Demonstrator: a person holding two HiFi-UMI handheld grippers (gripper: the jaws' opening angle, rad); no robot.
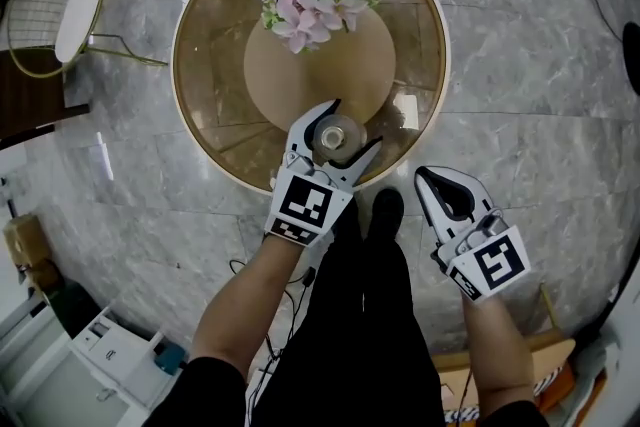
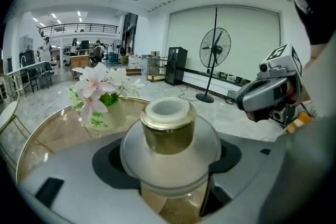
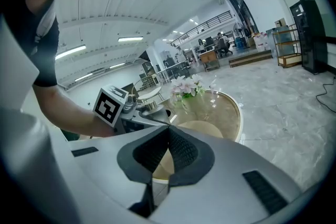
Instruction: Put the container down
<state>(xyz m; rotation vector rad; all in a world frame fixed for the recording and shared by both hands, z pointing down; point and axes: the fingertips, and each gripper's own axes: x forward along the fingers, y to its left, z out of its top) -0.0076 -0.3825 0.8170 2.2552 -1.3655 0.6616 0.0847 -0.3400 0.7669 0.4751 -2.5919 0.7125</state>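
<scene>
The left gripper [image 1: 355, 125] grips the container [image 2: 167, 136] over the table's [image 1: 210, 105] near edge, not yet released, while the right gripper [image 1: 422, 177] hangs closed and empty.

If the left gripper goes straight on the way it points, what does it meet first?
Likely nothing close: the left gripper, shut on the container, points out across the glass table; the flowers sit left of its line. Depth is uncertain.
</scene>
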